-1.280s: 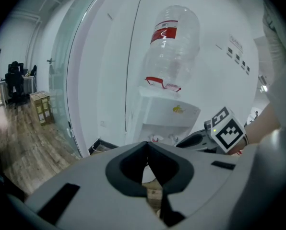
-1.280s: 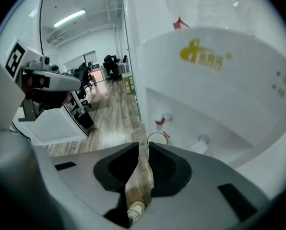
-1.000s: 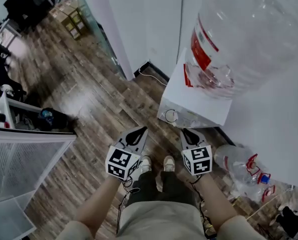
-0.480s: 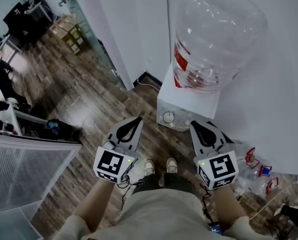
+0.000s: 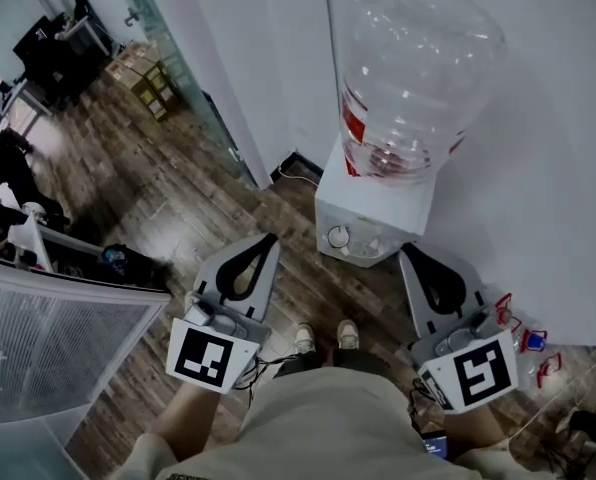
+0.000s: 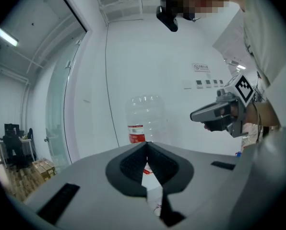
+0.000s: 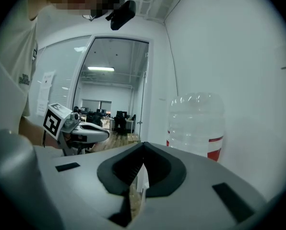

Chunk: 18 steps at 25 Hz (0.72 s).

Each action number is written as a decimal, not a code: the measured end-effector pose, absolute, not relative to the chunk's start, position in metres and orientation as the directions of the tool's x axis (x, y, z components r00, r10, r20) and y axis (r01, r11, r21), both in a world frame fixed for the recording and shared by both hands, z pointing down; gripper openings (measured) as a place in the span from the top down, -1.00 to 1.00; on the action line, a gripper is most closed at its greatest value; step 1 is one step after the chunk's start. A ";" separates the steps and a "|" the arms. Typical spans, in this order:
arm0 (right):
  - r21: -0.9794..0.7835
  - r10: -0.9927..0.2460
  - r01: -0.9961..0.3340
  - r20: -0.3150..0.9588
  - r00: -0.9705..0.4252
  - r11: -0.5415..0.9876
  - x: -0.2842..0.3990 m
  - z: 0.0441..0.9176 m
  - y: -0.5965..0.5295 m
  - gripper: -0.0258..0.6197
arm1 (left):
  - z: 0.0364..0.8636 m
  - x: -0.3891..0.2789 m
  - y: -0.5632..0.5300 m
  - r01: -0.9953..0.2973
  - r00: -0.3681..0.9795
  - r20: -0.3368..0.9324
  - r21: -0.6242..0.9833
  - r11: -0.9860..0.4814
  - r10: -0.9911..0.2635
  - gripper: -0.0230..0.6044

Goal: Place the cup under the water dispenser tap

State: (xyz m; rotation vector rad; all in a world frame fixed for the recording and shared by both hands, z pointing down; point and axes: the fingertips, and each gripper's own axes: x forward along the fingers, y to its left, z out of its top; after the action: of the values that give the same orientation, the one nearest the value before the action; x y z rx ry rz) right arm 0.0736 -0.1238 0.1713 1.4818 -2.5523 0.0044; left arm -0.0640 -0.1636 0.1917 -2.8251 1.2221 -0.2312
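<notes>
Bright even indoor light, fisheye-warped edges, dark vignetted corners

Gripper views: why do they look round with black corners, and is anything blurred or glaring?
Left gripper view: a wide-angle lens bows the wall lines and blackens the corners; the water bottle looks sharp. Right gripper view: same bowing; the ceiling light is bright, not blinding. Head view: even light, shiny glints on the bottle.

The head view looks steeply down on the left gripper (image 5: 266, 240), right gripper (image 5: 410, 252) and dispenser (image 5: 373, 223). Each gripper view looks roughly level along its jaws. Both share the nearby bottle (image 6: 145, 121), and each catches the other gripper.
</notes>
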 end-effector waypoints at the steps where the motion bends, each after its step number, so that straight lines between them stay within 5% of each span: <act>1: 0.091 -0.863 -0.862 0.148 -0.483 0.498 0.076 0.165 -0.122 0.90 | 0.189 -0.063 -0.161 -0.721 0.674 0.114 -0.111 -0.684 -0.730 0.91; 18: 0.116 -0.866 -0.861 0.143 -0.479 0.495 0.095 0.158 -0.128 0.90 | 0.178 -0.052 -0.157 -0.734 0.659 0.116 -0.117 -0.669 -0.743 0.91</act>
State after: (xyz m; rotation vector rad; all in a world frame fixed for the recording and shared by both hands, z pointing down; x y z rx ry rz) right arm 0.0954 -0.1277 0.1580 1.4921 -2.5549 -0.0424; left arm -0.0522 -0.1573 0.1776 -2.8064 1.2505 -0.2371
